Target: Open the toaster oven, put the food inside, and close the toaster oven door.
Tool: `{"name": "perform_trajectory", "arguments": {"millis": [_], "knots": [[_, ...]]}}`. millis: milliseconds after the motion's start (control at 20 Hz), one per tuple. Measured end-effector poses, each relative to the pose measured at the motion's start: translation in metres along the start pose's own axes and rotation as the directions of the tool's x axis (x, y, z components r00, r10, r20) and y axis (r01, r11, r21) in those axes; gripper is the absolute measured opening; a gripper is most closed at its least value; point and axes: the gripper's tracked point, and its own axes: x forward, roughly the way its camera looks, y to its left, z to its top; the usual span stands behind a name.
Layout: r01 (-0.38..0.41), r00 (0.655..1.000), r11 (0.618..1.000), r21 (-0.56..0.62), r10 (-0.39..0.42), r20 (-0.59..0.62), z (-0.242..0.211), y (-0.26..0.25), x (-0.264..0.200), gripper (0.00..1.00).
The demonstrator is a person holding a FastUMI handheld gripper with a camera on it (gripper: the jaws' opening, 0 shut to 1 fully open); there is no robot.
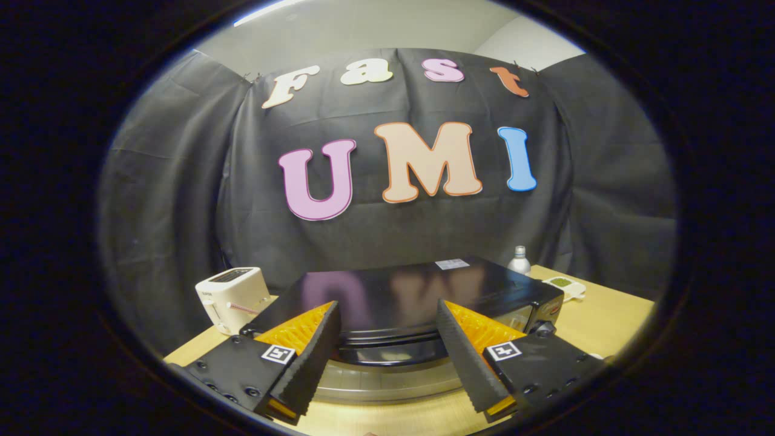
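Black toaster oven (412, 297) just ahead of gripper (387, 339); fingers spread, grasping nothing. Door handle (387, 345) between fingers. Risk: shallow bite slips off handle.

Gripper (387, 315) with square tags, screws

toaster oven (418, 293) top: pale sticker near the back edge, print too small to read
toaster oven front, right corner: small red oval badge, wording illegible
white toaster (233, 297): tiny dark mark on its near-side face, unreadable
tool (387, 345): one square black-and-white coded marker on each finger (296, 357), pattern only, no letters or numbers
bench (605, 315): no print
readable text overall: none
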Motion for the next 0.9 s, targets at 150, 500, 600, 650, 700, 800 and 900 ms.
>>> {"name": "perform_trajectory", "arguments": {"millis": [150, 500, 600, 650, 700, 800, 900], "knots": [[0.003, 1.0, 1.0, -0.013, -0.002, 0.014, 0.002, -0.001, -0.001, 0.96], [0.041, 0.998, 0.999, -0.024, -0.04, 0.038, -0.002, -0.005, -0.015, 0.9], [0.056, 0.998, 0.998, -0.009, -0.056, 0.036, -0.006, -0.008, -0.029, 0.9], [0.067, 0.997, 0.998, 0.004, -0.067, 0.037, -0.008, -0.01, -0.037, 0.9], [0.079, 0.996, 0.997, 0.013, -0.079, 0.036, -0.009, -0.011, -0.045, 0.9], [0.103, 0.994, 0.995, 0.002, -0.103, 0.023, -0.016, -0.015, -0.061, 0.9], [0.111, 0.994, 0.994, -0.005, -0.111, 0.006, -0.024, -0.017, -0.077, 0.9]]}}
